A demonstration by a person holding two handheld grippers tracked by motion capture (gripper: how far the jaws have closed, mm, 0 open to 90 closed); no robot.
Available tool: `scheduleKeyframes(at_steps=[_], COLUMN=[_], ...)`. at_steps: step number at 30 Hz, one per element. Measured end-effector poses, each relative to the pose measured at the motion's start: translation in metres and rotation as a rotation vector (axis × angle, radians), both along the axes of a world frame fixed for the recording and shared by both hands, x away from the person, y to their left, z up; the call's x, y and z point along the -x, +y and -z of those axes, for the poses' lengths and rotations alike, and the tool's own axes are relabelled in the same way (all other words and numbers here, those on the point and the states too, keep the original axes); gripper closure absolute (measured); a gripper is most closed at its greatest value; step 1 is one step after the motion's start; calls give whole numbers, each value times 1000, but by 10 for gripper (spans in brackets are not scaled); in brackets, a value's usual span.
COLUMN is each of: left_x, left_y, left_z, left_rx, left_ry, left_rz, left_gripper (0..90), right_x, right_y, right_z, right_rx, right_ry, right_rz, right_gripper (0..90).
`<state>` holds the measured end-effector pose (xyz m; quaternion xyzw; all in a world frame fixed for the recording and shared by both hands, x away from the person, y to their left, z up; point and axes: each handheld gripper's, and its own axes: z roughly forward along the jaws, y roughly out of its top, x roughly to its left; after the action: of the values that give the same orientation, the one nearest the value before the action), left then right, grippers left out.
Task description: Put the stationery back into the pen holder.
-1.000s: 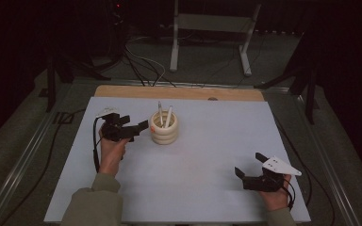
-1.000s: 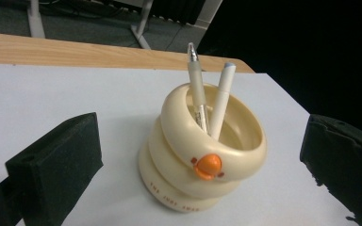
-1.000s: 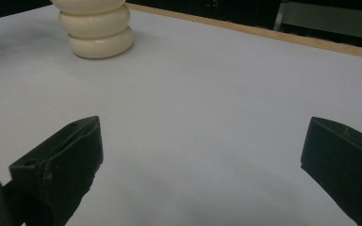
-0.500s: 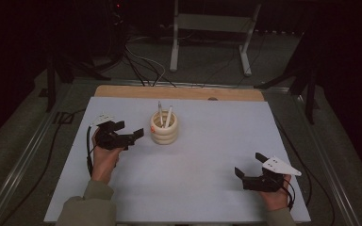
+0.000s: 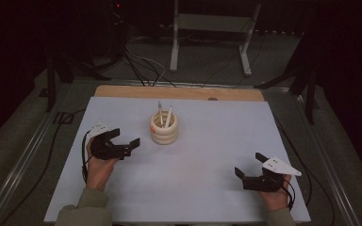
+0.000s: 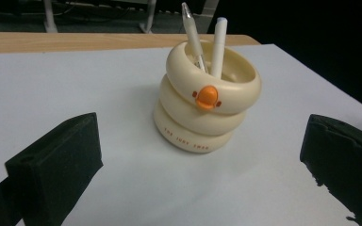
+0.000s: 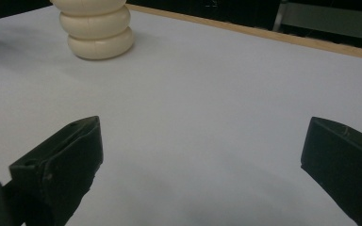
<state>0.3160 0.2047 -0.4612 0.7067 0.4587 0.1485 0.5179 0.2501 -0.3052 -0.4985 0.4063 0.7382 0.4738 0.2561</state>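
Left gripper (image 5: 125, 141): jaws wide apart, empty, just left of the holder
Right gripper (image 5: 250, 165): jaws wide apart, empty, well apart from the holder
Holder (image 5: 164, 129): upright mid-table (image 5: 217, 188), two pens (image 5: 165, 115) inside

Two pens (image 5: 164, 116) in holder (image 5: 164, 133), left gripper (image 5: 127, 140) just left, right gripper (image 5: 250, 165) well apart

white stand (image 5: 212, 28) behind table (image 5: 217, 188)
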Motion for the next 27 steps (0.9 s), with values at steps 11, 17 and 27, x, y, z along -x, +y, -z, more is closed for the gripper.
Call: scheduleKeyframes(at_steps=[11, 17, 27], left_x=[20, 34, 51], left_y=[13, 21, 25], left_z=[8, 11, 13], left_rx=[-28, -31, -55], left_ry=[-20, -56, -95], left_rz=[-13, -35, -56], left_gripper=[1, 1, 1], right_x=[0, 0, -4], right_y=[1, 2, 9], right_z=[-1, -1, -3], right_rx=[-1, -1, -17], right_ry=[-1, -4, -4], right_rz=[1, 4, 7], right_gripper=[0, 0, 0])
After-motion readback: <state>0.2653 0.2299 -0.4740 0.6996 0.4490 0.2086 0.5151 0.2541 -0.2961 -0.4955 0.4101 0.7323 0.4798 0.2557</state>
